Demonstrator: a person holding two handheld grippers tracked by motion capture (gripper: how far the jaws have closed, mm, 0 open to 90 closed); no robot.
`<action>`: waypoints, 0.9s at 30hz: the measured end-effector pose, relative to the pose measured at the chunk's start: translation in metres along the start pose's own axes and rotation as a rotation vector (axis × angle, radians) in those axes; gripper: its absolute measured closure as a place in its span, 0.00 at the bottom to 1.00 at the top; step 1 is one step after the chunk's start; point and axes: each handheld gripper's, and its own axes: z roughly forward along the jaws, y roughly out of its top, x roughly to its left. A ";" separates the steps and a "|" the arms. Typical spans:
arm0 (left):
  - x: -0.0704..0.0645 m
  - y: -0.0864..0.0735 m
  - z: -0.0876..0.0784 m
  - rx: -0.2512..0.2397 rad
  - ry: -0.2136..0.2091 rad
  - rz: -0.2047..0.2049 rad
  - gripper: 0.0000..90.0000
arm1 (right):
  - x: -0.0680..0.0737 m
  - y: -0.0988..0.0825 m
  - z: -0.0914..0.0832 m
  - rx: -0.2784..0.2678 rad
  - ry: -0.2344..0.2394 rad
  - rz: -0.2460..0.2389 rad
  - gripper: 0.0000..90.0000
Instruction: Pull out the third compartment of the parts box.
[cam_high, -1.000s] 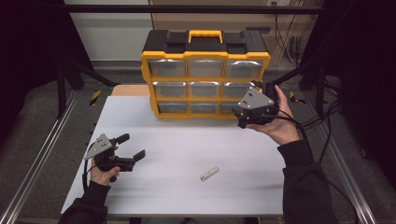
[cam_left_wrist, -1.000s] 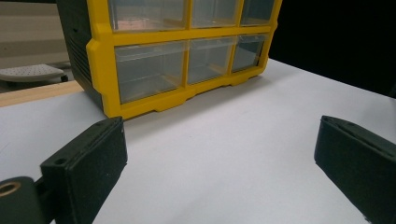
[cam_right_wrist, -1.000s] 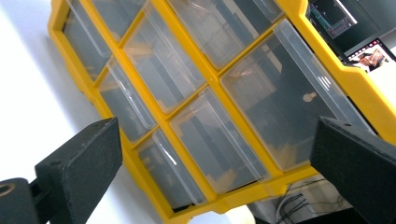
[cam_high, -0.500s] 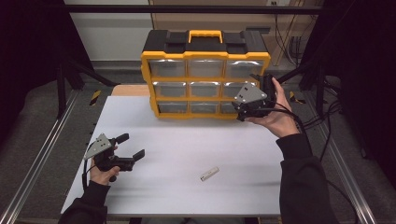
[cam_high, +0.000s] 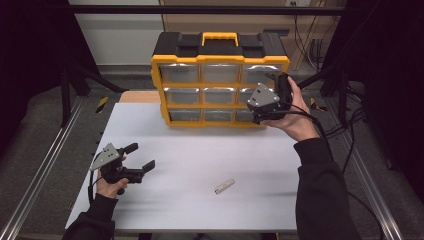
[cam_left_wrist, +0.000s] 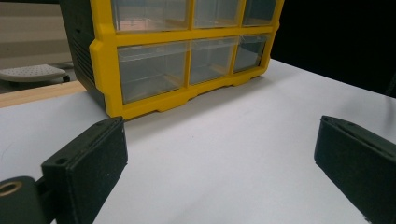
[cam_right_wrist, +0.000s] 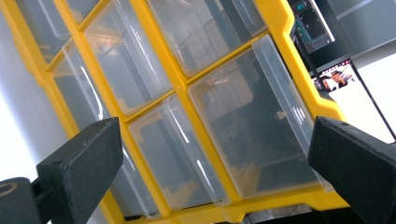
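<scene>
My right gripper is raised at the right side of the yellow drawer cabinet, which stands at the far edge of the table; its jaws are spread wide in front of the clear drawers, holding nothing. My left gripper rests near the left, jaws wide apart and empty. A small pale piece lies near the middle.

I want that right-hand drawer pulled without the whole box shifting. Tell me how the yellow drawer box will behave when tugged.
The drawer box stands tall on a narrow base, so a high pull may tip it forward. Its clear drawers look empty, so it is probably light and may slide on the smooth white table. The right hand-held gripper is open at the right column.
</scene>
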 end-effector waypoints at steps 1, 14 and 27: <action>0.000 0.000 0.000 0.001 0.000 -0.001 0.02 | 0.000 0.000 0.001 -0.003 -0.003 -0.013 0.04; 0.000 0.000 0.000 0.000 0.002 0.000 0.03 | -0.006 0.003 0.015 0.010 -0.031 -0.089 0.03; 0.000 0.000 0.000 0.002 0.003 0.001 0.03 | -0.009 0.003 0.025 0.000 -0.063 -0.176 0.03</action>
